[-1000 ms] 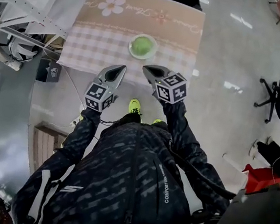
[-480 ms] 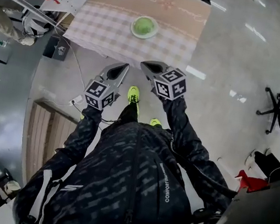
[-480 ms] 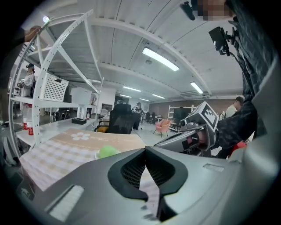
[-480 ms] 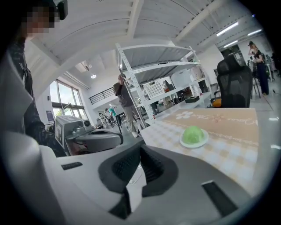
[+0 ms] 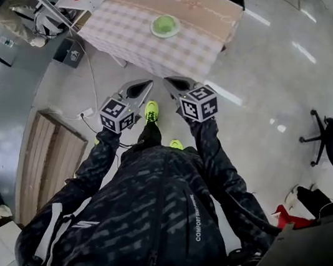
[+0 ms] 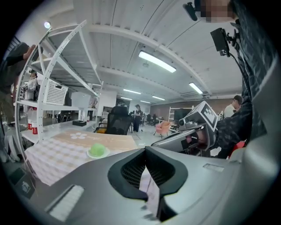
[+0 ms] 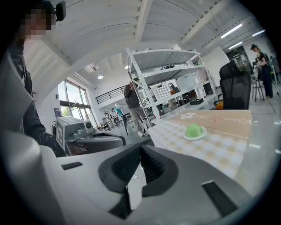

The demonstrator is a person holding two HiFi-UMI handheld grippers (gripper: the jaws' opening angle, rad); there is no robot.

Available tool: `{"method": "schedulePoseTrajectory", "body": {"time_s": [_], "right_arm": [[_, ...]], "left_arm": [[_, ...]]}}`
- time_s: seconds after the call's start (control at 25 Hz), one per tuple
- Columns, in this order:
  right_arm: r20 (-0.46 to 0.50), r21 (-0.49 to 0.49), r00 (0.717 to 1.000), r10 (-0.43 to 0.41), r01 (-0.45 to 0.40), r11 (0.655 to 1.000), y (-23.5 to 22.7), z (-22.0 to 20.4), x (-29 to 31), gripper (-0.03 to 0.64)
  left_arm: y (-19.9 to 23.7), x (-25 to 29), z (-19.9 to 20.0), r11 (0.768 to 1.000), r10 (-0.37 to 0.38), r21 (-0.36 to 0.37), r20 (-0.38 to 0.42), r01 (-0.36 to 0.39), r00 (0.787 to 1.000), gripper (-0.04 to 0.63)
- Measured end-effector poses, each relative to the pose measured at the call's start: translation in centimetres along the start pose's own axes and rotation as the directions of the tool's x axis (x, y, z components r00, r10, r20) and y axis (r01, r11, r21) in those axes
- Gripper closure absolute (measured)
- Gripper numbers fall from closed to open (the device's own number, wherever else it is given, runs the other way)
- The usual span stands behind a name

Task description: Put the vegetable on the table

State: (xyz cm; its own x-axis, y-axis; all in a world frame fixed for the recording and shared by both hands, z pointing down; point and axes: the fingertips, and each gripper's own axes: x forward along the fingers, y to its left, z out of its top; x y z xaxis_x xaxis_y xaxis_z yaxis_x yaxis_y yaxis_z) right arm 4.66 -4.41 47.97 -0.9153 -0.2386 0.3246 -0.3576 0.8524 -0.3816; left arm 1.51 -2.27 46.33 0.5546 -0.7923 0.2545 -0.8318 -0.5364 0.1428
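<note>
At the top of the head view we see a table (image 5: 189,51) under a checked cloth (image 5: 117,29) with a flower print. Near its middle sits a small plate (image 5: 154,30) holding a green vegetable (image 5: 166,23).

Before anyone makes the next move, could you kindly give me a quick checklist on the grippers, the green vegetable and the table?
1. Left gripper empty, jaws together: ok.
2. Right gripper empty, jaws together: ok.
3. Green vegetable sits on its plate on the table: ok.
4. Vegetable within reach of either gripper: not ok; the table stands well ahead of both.
5. Vegetable loose on the plate: cannot tell.
</note>
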Motion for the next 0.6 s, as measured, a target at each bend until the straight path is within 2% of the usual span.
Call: {"method": "schedulePoseTrajectory", "body": {"time_s": [0.12, 0.32, 0.6], "right_arm": [[0.011, -0.002, 1.0, 0.01, -0.01, 1.0, 1.1, -0.4, -1.7, 0.615], [0.042, -0.001, 0.999, 0.032, -0.032, 0.999, 3.1, -1.0, -3.8, 0.615], [0.042, -0.006, 0.998, 0.049, -0.049, 0.999, 5.3, -2.8, -6.1, 0.615]], "left_arm": [[-2.1, -0.5, 0.3, 1.0, 0.003, -0.006, 0.006, -0.003, 1.0, 0.597], [-5.1, -1.6, 0.4, 1.0, 0.014, 0.025, 0.011, -0.014, 1.0, 0.598], [-8.4, -2.6, 0.1, 0.999, 0.013, 0.034, 0.013, -0.013, 1.0, 0.597]]}}
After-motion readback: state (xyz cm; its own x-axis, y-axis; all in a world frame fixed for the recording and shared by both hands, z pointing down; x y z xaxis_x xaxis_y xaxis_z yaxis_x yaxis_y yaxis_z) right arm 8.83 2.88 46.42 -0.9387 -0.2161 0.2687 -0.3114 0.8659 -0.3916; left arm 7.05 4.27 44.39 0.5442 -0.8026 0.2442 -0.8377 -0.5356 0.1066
